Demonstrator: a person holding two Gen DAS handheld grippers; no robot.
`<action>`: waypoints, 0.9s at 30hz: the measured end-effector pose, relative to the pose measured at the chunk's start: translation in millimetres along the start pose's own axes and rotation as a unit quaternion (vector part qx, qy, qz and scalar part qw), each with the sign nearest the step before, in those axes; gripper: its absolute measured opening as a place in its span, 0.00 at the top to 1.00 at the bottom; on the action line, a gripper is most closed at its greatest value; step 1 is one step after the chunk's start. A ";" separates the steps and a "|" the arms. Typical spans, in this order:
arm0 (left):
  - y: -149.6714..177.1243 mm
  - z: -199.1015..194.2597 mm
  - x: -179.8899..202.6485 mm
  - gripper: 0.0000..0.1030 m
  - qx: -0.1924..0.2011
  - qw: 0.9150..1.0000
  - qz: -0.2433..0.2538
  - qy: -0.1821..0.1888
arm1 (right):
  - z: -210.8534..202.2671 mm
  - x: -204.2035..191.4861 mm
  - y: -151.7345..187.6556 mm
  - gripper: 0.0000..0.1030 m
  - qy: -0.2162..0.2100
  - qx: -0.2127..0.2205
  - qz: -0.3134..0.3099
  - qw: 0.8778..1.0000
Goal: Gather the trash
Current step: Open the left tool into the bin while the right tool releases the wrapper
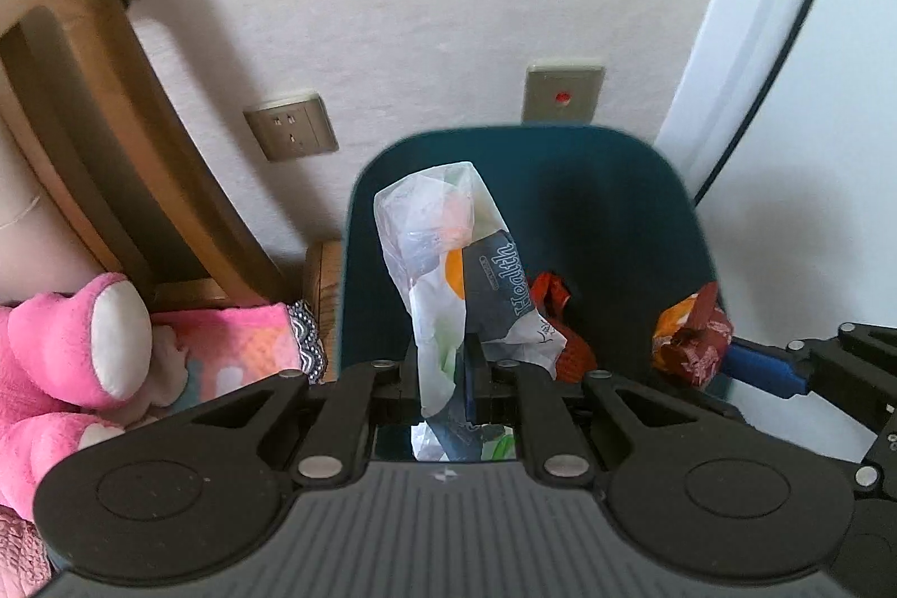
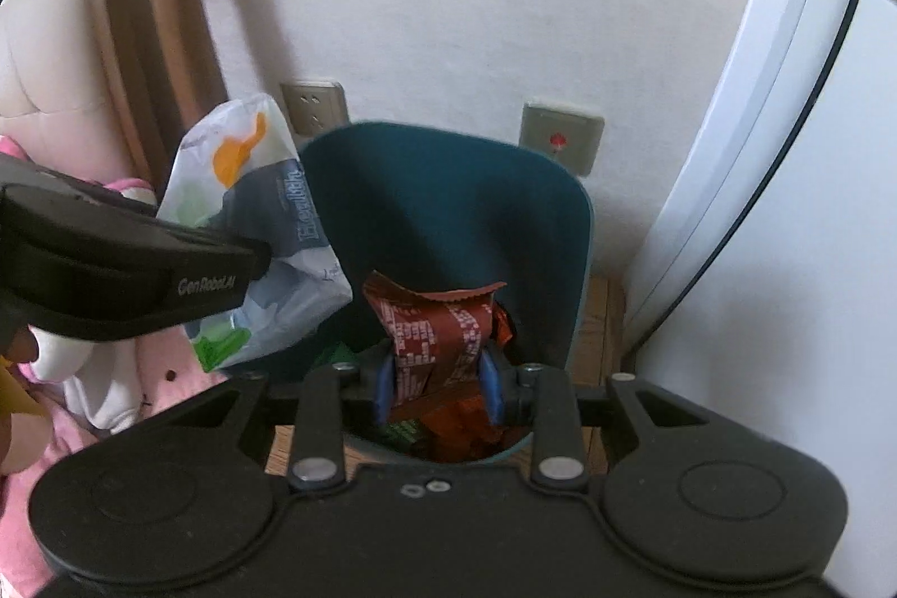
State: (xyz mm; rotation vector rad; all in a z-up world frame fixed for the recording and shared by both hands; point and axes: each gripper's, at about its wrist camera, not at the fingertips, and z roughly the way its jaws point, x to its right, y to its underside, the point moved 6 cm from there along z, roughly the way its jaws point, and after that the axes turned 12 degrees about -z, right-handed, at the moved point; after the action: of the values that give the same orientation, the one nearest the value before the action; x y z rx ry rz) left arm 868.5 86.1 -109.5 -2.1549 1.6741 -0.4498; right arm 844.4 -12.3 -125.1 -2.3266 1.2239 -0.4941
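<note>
My left gripper [image 1: 448, 362] is shut on a white plastic wrapper [image 1: 443, 233] printed "Health", held over the open dark teal bin [image 1: 605, 205]. At the right edge of the left wrist view, my right gripper [image 1: 729, 362] pinches a crumpled red-brown wrapper [image 1: 695, 334]. In the right wrist view, the right gripper [image 2: 434, 374] has its blue pads pressed on that red-brown wrapper [image 2: 437, 323] above the bin [image 2: 448, 205]. The left gripper [image 2: 263, 256] comes in from the left with the white wrapper [image 2: 263, 205] at the bin's left rim. Orange and green wrappers [image 2: 448, 430] lie inside the bin.
The bin stands against a white wall with two socket plates [image 1: 291, 127]. A wooden frame [image 1: 112, 121] and a pink plush toy [image 1: 73, 334] on pink bedding are to the left. A white door frame [image 1: 757, 37] rises on the right. Wooden floor [image 2: 600, 329] shows beside the bin.
</note>
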 end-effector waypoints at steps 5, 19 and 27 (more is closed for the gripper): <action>6.0 29.9 5.4 0.89 -0.037 0.999 -0.004 -0.010 | 20.8 9.2 7.4 0.72 -0.015 -0.027 0.019 0.999; 20.1 75.0 5.9 0.88 -0.073 0.997 0.002 -0.030 | 46.4 8.9 14.3 0.64 -0.018 -0.053 0.006 0.998; 21.0 76.0 8.4 0.77 -0.065 0.997 0.007 -0.034 | 43.8 8.8 12.7 0.42 -0.029 -0.049 0.019 0.998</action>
State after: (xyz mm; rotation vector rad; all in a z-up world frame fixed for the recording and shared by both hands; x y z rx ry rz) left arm 888.1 80.6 -186.1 -2.2209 1.7228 -0.2667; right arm 863.0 -15.8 -167.6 -2.3762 1.2885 -0.3604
